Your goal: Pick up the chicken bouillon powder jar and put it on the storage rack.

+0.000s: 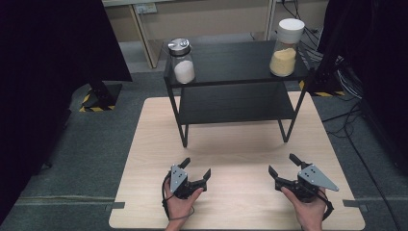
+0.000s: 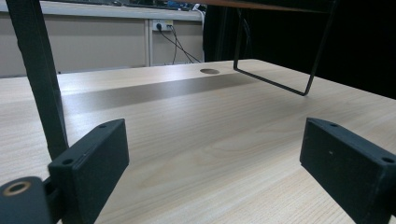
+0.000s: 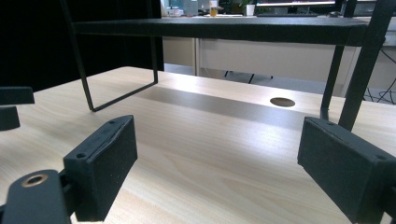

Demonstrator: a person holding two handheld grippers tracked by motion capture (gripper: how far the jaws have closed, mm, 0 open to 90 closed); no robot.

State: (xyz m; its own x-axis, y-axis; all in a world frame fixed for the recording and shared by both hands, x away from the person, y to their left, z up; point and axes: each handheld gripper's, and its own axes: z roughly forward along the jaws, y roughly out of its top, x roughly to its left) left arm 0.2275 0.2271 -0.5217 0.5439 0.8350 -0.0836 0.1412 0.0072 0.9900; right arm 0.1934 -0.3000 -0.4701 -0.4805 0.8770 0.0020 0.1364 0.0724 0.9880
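Note:
A black two-level shelf (image 1: 235,72) stands at the back of the wooden table (image 1: 231,139). On its top level, a glass jar with a metal lid and white powder (image 1: 183,61) stands at the left and a taller jar with a white lid and yellow powder (image 1: 286,48) at the right. My left gripper (image 1: 196,168) rests low near the table's front, open, nothing between its jaws. My right gripper (image 1: 284,164) is open too, a little to the right. In the gripper views both sets of jaws (image 2: 210,163) (image 3: 215,168) stand wide apart over bare wood.
The shelf's thin black legs (image 2: 42,79) (image 3: 355,79) rise ahead of each gripper. A round cable hole (image 3: 282,101) lies in the tabletop under the shelf. Dark curtains and stands with yellow-black feet (image 1: 96,103) flank the table.

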